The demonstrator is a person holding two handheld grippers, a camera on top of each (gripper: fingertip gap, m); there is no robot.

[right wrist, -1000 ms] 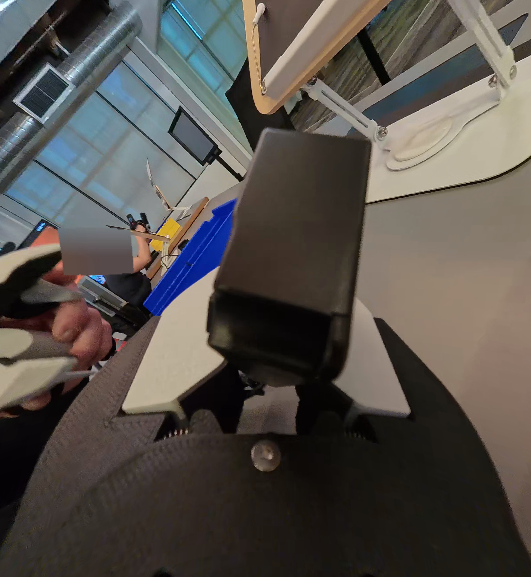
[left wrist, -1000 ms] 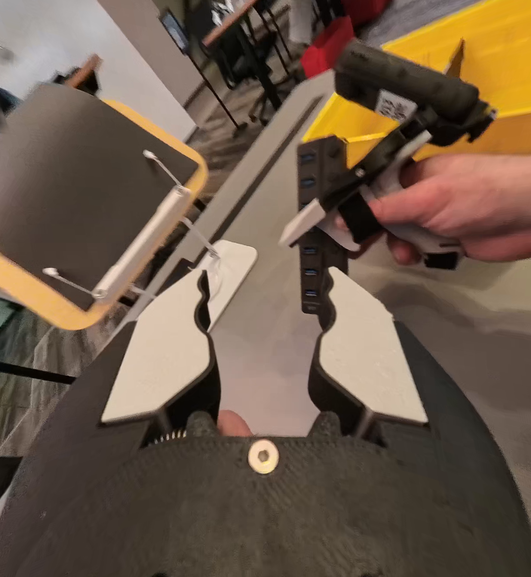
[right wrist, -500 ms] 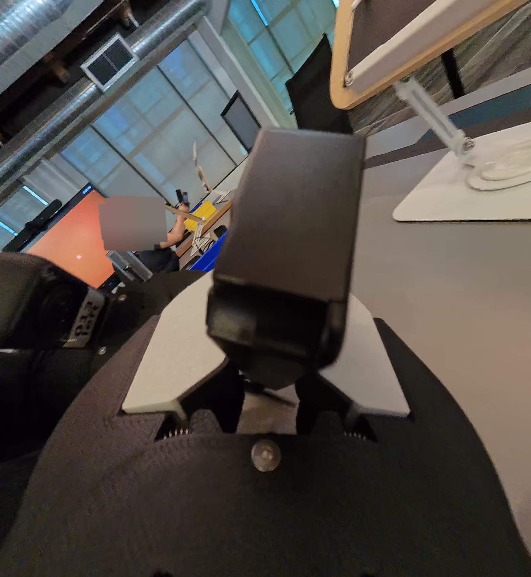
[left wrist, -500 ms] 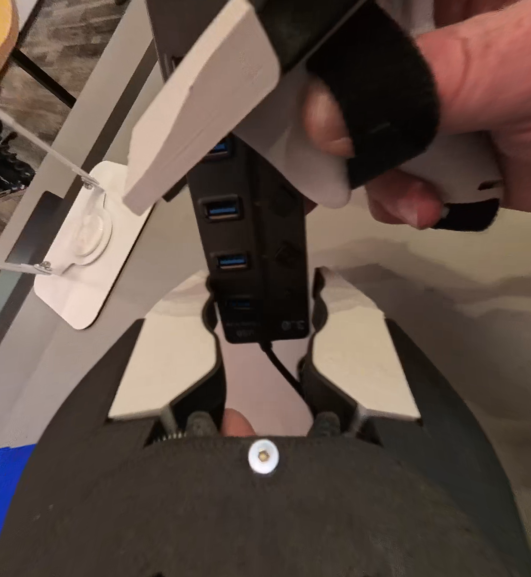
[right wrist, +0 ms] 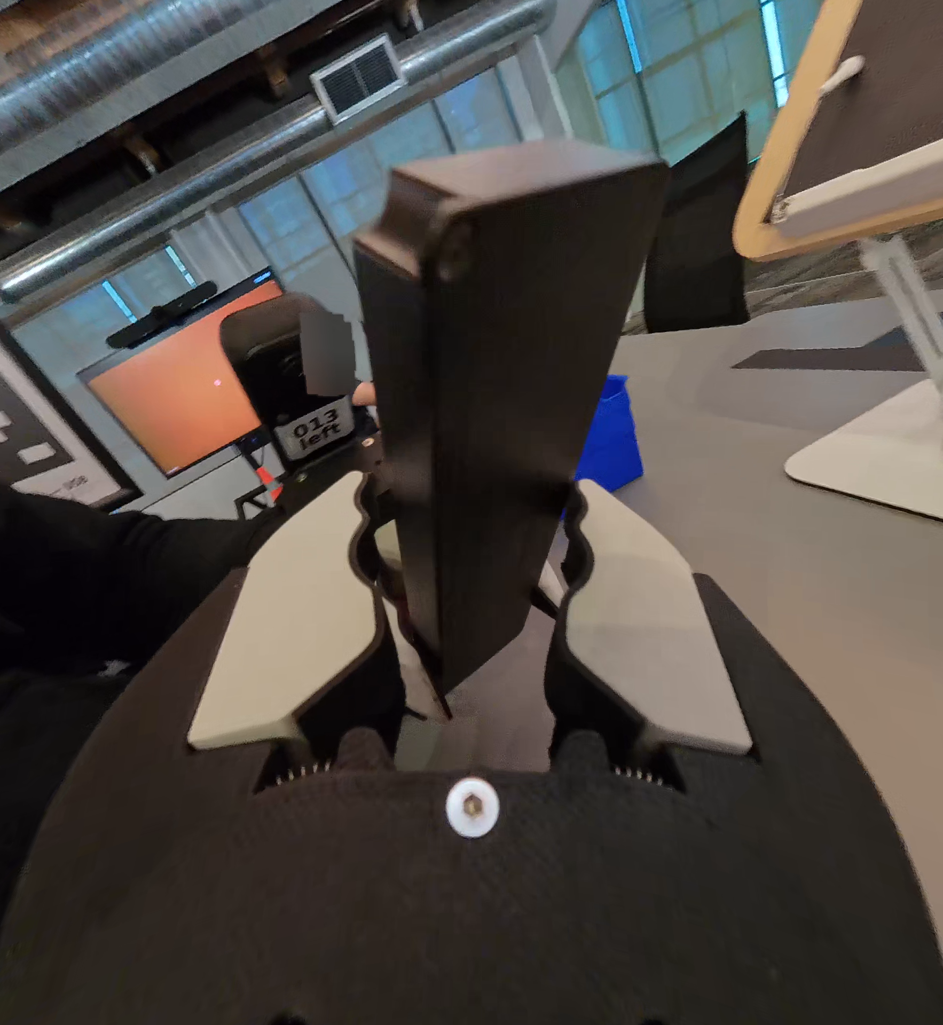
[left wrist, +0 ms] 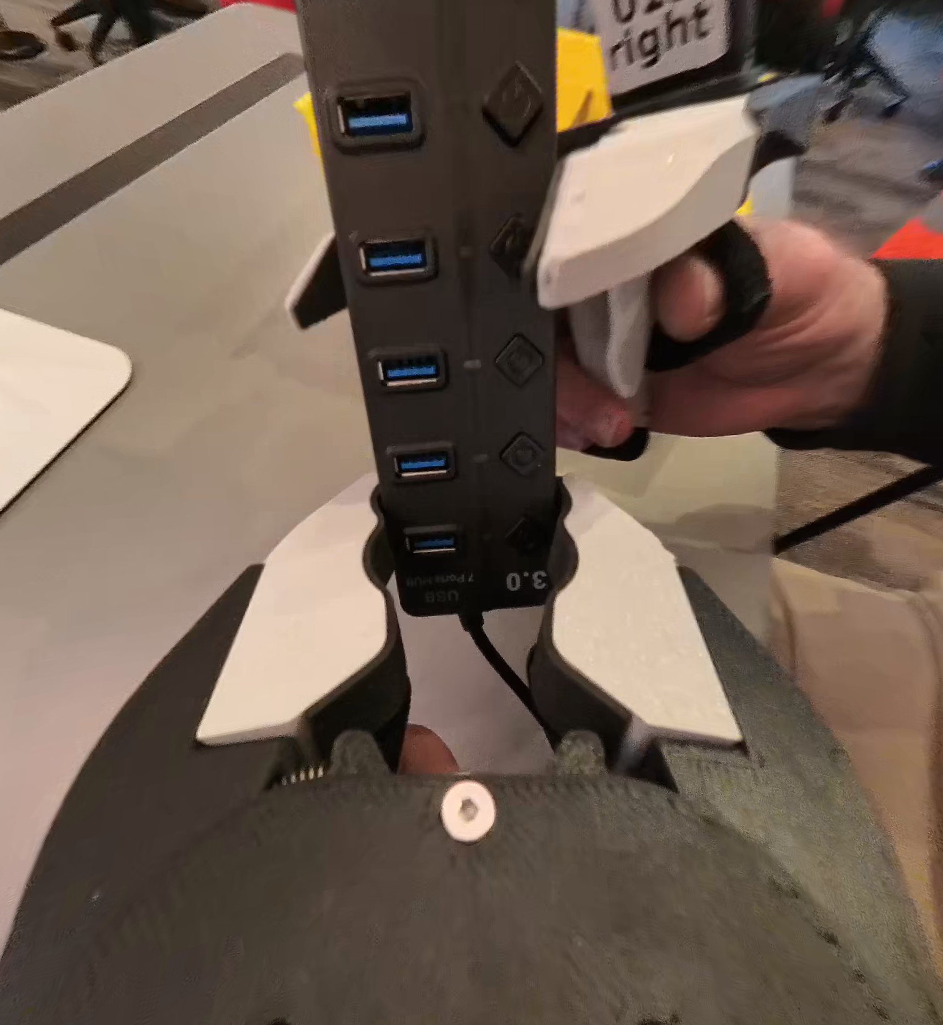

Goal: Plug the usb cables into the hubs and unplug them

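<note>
Grey tabletop [left wrist: 142,388] runs under both tools, with an office of ducts and windows behind. Over it the left gripper [left wrist: 470,546] has its two white fingers pressed against the sides of the cabled end of the black usb hub [left wrist: 452,310], its own lead [left wrist: 500,663] trailing back between them. The right gripper [right wrist: 466,541] straddles the same hub higher up, one white finger on each side; in the right wrist view its jaws look slightly parted around the body, with a gap on the left, so whether it pinches or has let go cannot be told. The hub is off the table, long axis running straight away from the left camera along the fingers, cabled end nearest, its row of blue ports [left wrist: 408,369] and diamond buttons facing that camera; the plain back faces the right one. All ports in sight are empty, and no loose cable plug is in view. The step in hand looks like a handover: it would go best with the left squeeze kept firm and square before the right one lets go, leaving the port face unobstructed. Off to the side stand a white stand base [left wrist: 20,399] and a yellow bin [left wrist: 583,72]; a blue bin [right wrist: 611,432] shows beyond.
</note>
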